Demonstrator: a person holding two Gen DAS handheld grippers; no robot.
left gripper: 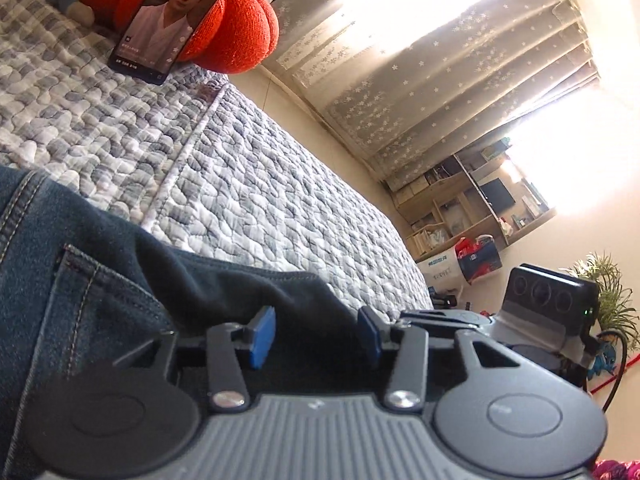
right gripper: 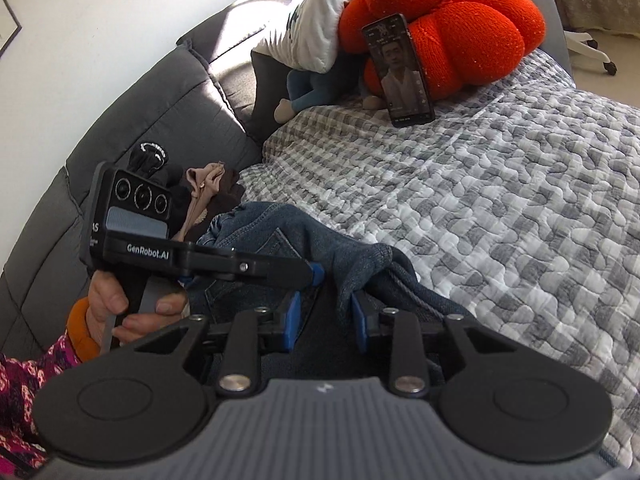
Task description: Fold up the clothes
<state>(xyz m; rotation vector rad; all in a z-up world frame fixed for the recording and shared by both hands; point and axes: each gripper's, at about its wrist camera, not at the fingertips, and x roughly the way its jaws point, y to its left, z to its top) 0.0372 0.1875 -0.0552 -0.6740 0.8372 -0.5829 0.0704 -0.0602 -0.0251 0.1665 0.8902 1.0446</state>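
Quilted bed (right gripper: 500, 208): both claws parted at bunched jeans (right gripper: 360, 264)

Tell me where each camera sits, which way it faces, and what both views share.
Left wrist: sits on the left gripper, low over the jeans, facing along the quilt toward the curtains; the right gripper's body shows at right.
Right wrist: sits on the right gripper, facing across the jeans toward the sofa back; shows the left gripper and left hand.
Shared: jeans, quilt, phone and orange cushion.
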